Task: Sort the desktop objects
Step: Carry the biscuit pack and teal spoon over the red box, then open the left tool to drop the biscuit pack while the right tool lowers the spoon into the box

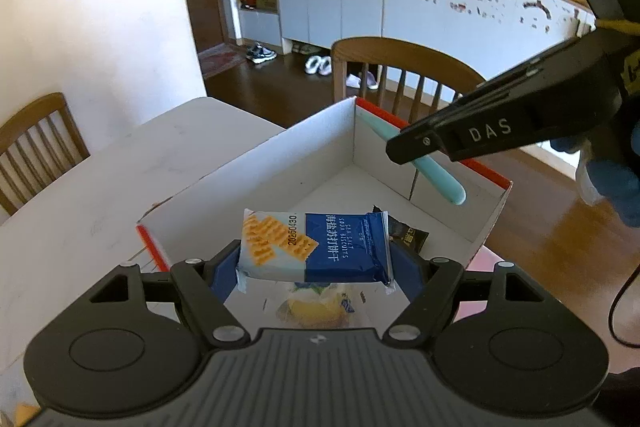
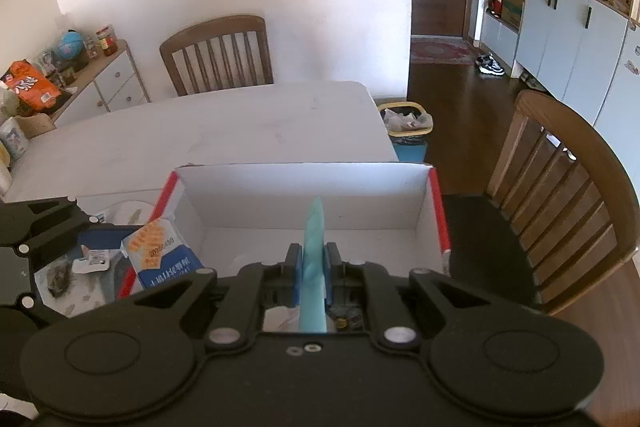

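My left gripper (image 1: 316, 263) is shut on a blue and white sea salt soda biscuit packet (image 1: 316, 247) and holds it over the near rim of an open white cardboard box with red edges (image 1: 280, 155). My right gripper (image 2: 312, 267) is shut on a light blue plastic stick-like object (image 2: 314, 239) that points into the same box (image 2: 304, 187). In the left wrist view the right gripper (image 1: 404, 151) reaches in from the right with the blue object (image 1: 436, 175) over the box. A dark snack wrapper (image 1: 408, 237) lies inside the box. The biscuit packet also shows in the right wrist view (image 2: 160, 251).
The box stands on a white table (image 2: 240, 127) near its right edge. Wooden chairs stand at the far side (image 2: 218, 53) and the right side (image 2: 568, 195). A snack bag with a fruit picture (image 1: 320, 307) lies under my left gripper. A lined bin (image 2: 406, 125) stands on the floor.
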A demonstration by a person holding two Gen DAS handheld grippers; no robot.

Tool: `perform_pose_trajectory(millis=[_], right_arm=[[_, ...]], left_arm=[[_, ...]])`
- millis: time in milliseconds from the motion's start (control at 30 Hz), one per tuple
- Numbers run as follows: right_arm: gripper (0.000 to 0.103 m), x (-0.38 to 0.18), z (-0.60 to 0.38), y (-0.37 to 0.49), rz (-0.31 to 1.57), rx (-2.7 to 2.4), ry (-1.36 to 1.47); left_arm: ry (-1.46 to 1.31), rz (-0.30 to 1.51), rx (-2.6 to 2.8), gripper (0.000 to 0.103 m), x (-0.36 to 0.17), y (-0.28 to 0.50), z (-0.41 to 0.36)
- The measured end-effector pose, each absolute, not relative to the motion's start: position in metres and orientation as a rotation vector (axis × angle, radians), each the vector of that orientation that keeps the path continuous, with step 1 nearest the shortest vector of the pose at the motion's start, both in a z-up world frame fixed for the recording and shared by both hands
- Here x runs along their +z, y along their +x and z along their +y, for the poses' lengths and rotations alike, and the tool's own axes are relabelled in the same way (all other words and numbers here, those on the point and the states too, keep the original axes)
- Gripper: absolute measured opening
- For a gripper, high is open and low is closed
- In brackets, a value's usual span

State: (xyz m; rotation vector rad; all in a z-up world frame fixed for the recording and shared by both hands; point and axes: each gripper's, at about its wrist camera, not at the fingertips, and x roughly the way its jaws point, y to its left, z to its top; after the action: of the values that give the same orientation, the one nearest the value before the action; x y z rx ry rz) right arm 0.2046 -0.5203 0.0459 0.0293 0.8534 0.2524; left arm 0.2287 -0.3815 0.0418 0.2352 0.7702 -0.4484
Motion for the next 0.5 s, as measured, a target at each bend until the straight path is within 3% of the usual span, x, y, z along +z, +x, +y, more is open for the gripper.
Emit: perform_pose_trajectory(millis=[500], right_arm=[[0.01, 0.013, -0.532, 0.24, 0.951, 0.237, -0.034]], left_arm=[[0.296, 0.902, -0.634, 0.077, 0.01, 0.274, -0.404]])
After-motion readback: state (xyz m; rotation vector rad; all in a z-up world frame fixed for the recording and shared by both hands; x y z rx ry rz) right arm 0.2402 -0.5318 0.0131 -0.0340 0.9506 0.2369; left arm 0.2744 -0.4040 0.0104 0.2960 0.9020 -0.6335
